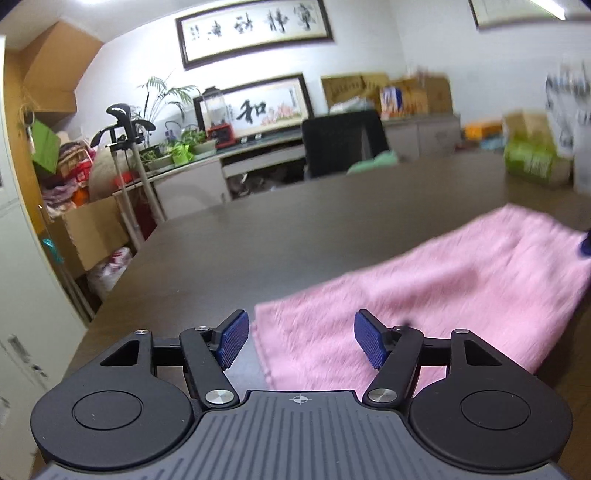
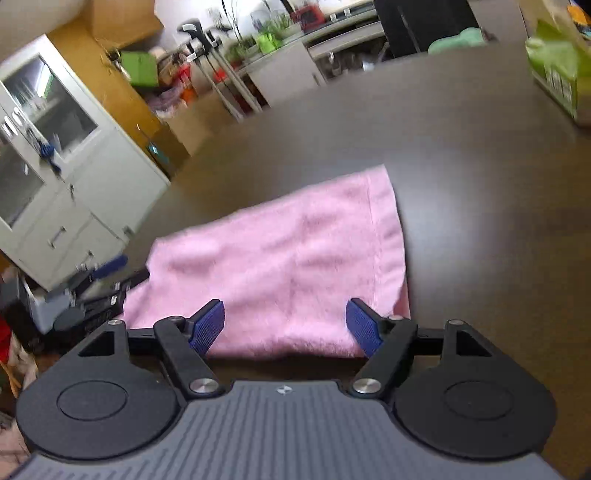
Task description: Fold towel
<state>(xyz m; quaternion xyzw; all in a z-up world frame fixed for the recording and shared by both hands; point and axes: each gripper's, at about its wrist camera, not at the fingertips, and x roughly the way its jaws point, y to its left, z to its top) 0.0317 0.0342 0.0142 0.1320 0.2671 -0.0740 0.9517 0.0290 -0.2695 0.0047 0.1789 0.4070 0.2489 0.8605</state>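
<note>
Cluttered office backdrop: framed calligraphy (image 1: 255,31) high on the far wall, potted plants and a dark chair (image 1: 341,142) behind, a green box (image 2: 557,74) at the upper right of the right wrist view. Dark brown counter (image 1: 295,229) fills mid-frame in both views. Pink towel (image 2: 280,258) lies flat on the counter, apparently already doubled over, judging by the layered edge at its right end in the right wrist view. Left gripper (image 1: 301,343): jaws released, blue pads well apart, nothing pinched; the towel's near left corner sits just ahead, between the pads and a little toward the right one. From there the towel's long axis runs away toward the right edge of the frame. Right gripper (image 2: 286,328): jaws likewise released, nothing clamped, hanging over the towel's near edge with the stitched right end just beyond its right pad. In that view the long axis runs toward the lower left, where the other gripper shows blurred at the frame edge. Each hand thus covers one end of the near long edge, neither clearly nearer. Judged next step: pinch both near corners and carry them across. Blur at the towel's far edge hides detail.
</note>
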